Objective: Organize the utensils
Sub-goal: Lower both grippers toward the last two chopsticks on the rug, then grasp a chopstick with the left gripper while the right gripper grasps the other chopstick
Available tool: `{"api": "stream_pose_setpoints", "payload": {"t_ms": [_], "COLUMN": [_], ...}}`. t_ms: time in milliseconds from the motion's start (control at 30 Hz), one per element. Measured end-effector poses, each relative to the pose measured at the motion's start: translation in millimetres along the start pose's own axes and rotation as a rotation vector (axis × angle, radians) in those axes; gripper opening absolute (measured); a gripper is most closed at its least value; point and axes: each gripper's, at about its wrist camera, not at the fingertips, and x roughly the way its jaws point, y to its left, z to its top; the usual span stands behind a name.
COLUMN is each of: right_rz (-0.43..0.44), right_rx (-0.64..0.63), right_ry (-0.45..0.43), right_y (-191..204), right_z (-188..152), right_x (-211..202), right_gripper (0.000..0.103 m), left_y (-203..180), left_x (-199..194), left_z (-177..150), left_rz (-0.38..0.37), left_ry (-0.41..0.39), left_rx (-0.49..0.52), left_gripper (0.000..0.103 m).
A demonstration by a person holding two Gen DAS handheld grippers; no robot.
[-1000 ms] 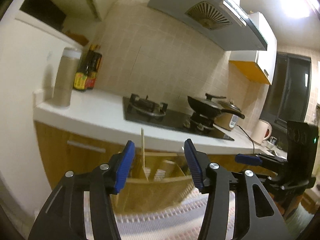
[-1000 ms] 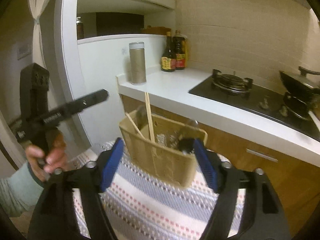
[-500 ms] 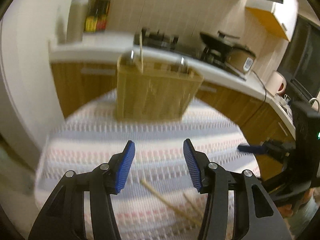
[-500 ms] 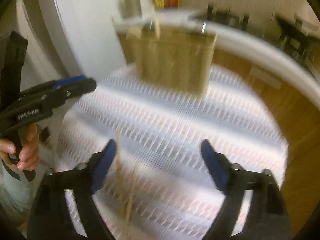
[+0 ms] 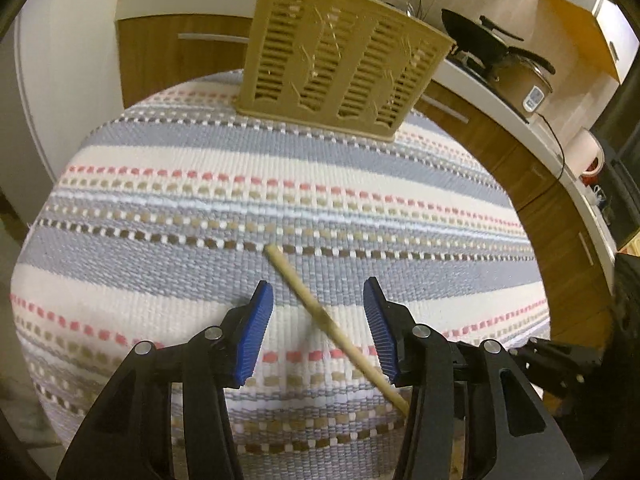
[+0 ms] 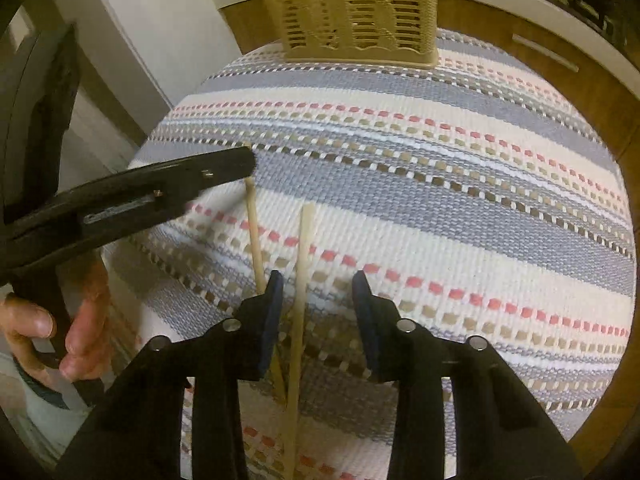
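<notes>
A tan slotted utensil holder (image 5: 340,68) stands at the far edge of the striped tablecloth (image 5: 160,184), with utensils poking out of its top. In the left wrist view a wooden chopstick (image 5: 304,296) lies diagonally on the cloth, between the pads of my left gripper (image 5: 318,292), which is open and does not touch it. In the right wrist view two chopsticks lie close together. One chopstick (image 6: 304,248) runs between the jaws of my right gripper (image 6: 317,280), which are closing without pressing on it. The other chopstick (image 6: 253,220) passes just outside the left pad, under the left gripper's finger (image 6: 180,184).
The holder (image 6: 352,8) sits top centre in the right wrist view. A hand (image 6: 60,340) grips the left tool at lower left. Wooden cabinets (image 5: 532,184) and a white counter with a pan (image 5: 480,28) and a cooker curve behind the cloth. A white wall (image 5: 60,60) stands at left.
Both grippers have dropped and tipped down from the kitchen counter and holder towards the cloth, onto the chopsticks. The right jaws have narrowed a lot; the left only slightly.
</notes>
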Motion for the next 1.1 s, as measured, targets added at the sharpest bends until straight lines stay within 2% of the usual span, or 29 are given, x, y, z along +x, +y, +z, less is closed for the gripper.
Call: {"api": "stream_pose_setpoints", "payload": {"t_ms": [133, 200, 233, 300, 333, 467, 533, 667, 800, 867, 1100], "right_rz": [-0.109, -0.135, -0.140, -0.146, -0.149, -0.127, -0.121, -0.107, -0.076, -0.065, -0.057], "right_rx": [-0.078, -0.105, -0.118, -0.118, -0.111, -0.046, -0.010, 0.041, 0.082, 0.097, 0.112], "right_ry": [-0.043, -0.058, -0.066, -0.072, -0.074, -0.083, -0.088, -0.090, -0.091, -0.092, -0.072], "right_y": [15.8, 21.4, 25.5, 27.5, 26.8, 12.3, 3.8, -11.3, -21.5, -24.0, -26.1], "right_z": [-11.1, -14.4, -18.0, -20.7, -20.1, -20.0, -20.6, -23.1, -24.2, -24.5, -17.3], "right_x": [1.1, 2.8, 2.1, 1.3, 2.8, -0.8, -4.1, -7.9, -8.3, -8.4, -4.5], "right_gripper": [0.023, 0.021, 0.019, 0.008, 0.005, 0.005, 0.004, 0.004, 0.004, 0.004, 0.005], "left_y": [-10.0, -15.6, -19.2, -26.3, -28.1, -40.7, -43.9, -37.9, -19.7, -12.8, -6.0], "left_x": [5.2, 7.2, 7.7, 9.6, 8.2, 9.6, 7.5, -0.4, -13.3, -17.7, -18.4], "left_z": [-4.7, -7.9, -8.8, -11.5, -11.4, -18.5, -23.1, -28.2, -31.5, -34.9, -31.0], "left_rz": [0.046, 0.072, 0.093, 0.130, 0.145, 0.211, 0.219, 0.163, 0.029, -0.008, -0.047], "left_ry": [0.004, -0.005, -0.007, -0.011, -0.012, -0.013, -0.013, 0.010, 0.048, 0.062, 0.105], "left_rx": [0.024, 0.041, 0.057, 0.087, 0.101, 0.200, 0.250, 0.317, 0.344, 0.350, 0.335], "left_gripper": [0.042, 0.041, 0.041, 0.039, 0.039, 0.024, 0.020, 0.011, 0.005, 0.005, 0.006]}}
